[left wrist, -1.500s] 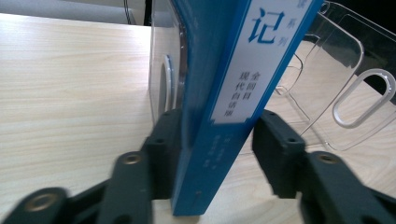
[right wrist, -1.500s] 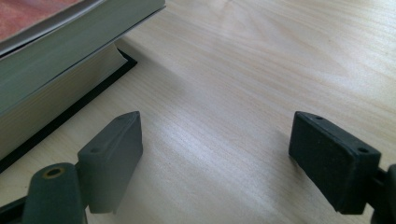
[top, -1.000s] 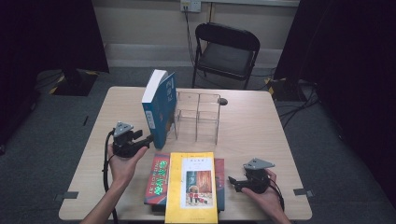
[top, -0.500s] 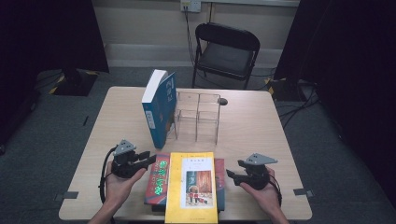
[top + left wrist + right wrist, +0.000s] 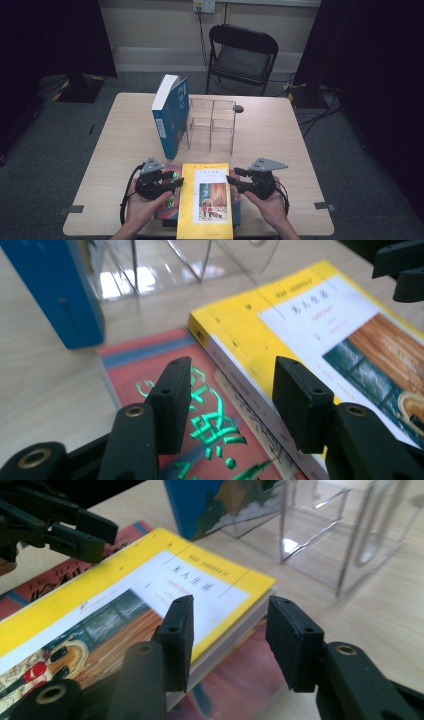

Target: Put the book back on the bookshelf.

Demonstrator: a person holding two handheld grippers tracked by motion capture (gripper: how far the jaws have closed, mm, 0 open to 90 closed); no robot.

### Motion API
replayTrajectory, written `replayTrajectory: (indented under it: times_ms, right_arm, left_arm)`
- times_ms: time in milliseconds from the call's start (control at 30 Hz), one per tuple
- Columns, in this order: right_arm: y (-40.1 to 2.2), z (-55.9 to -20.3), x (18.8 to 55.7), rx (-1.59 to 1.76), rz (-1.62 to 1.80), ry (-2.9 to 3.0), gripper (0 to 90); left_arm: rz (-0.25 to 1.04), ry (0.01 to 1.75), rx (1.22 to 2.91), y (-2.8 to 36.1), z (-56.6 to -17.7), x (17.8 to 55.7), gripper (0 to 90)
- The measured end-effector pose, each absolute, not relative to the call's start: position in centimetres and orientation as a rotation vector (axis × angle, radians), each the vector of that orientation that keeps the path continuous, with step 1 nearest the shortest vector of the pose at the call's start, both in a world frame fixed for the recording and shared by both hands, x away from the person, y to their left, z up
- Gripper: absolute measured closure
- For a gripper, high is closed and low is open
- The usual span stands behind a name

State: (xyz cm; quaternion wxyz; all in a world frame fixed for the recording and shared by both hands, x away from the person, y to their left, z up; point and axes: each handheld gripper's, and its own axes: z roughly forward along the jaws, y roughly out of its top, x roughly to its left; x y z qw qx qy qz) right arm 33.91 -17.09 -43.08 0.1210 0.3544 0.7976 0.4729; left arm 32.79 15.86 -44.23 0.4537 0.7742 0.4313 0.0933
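Wooden worktop carries everything, with the yellow book at its near edge, lying flat on a red book. Beyond the yellow book a blue book stands upright beside a clear rack. Left tongs sit at the yellow book's left edge, right tongs at its right (both half open, their jaws just moving, pressing nothing).

We see our right gripper with its jaws part-open, having just been closing, straddling the yellow book's near corner without pressing it. Beyond the claw stands a clear rack; the left gripper hovers up-left.
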Motion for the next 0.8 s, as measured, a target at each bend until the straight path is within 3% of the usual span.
replayTrajectory:
  times_ms: [433,800]
  right_arm:
    - [-16.2,-45.1,34.3,1.153,1.452,2.344,49.8]
    - [-16.1,-45.6,34.4,1.279,1.501,2.306,47.3]
  left_arm:
    - [0.081,1.067,1.876,15.4,-44.9,32.9,49.6]
    - [0.127,1.057,1.878,14.8,-45.0,32.5,45.8]
